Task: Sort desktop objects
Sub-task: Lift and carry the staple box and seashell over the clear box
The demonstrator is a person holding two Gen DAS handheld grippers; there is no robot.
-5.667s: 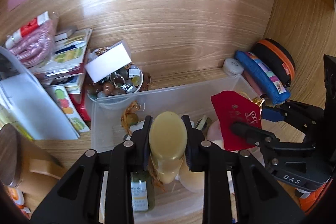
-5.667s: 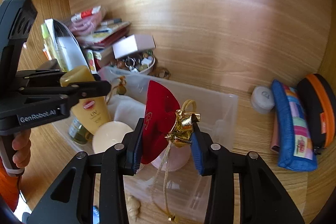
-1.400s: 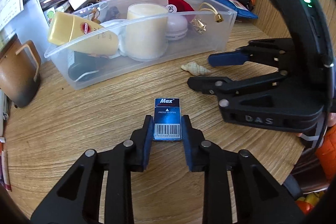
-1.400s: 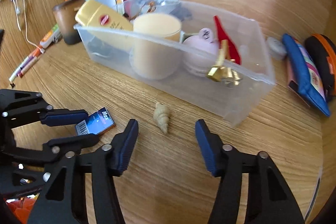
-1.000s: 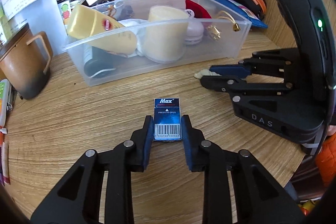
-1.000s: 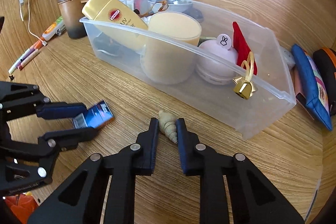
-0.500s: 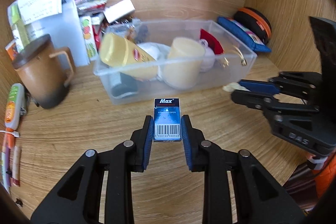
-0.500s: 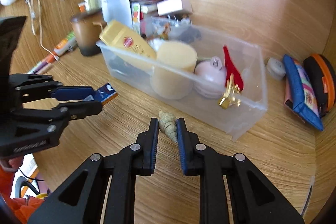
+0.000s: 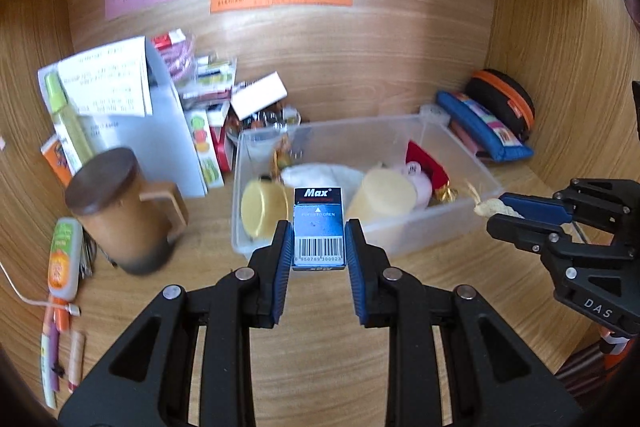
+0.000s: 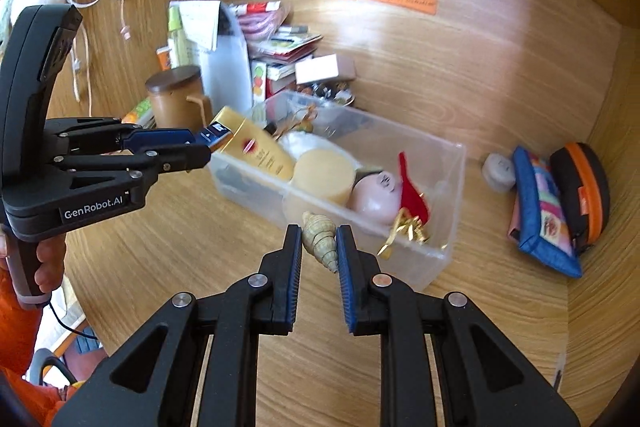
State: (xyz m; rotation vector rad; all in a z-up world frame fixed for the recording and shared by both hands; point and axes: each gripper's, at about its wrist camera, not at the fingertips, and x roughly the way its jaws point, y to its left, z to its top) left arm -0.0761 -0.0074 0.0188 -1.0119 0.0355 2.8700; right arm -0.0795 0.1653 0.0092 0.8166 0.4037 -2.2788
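My left gripper (image 9: 318, 231) is shut on a small blue Max box (image 9: 318, 227) with a barcode and holds it in the air in front of the clear plastic bin (image 9: 400, 129). It also shows in the right wrist view (image 10: 202, 147), level with the bin's left end. My right gripper (image 10: 319, 243) is shut on a beige spiral seashell (image 10: 320, 237), above the desk just before the bin's near wall (image 10: 436, 255). The bin holds a yellow tube (image 10: 260, 151), a cream cup (image 10: 322, 173), a pink jar (image 10: 374, 197) and a red pouch (image 10: 412, 195).
A brown lidded mug (image 9: 120, 211) stands left of the bin. Papers, packets and a white box (image 9: 258, 95) pile up at the back left. A blue pouch (image 10: 540, 211) and a black-orange case (image 10: 582, 183) lie at the right wall. Pens (image 9: 52, 359) lie at front left.
Both grippers have risen from the desk with their objects and tilted up toward the bin and back wall. The seashell and Max box stay gripped.
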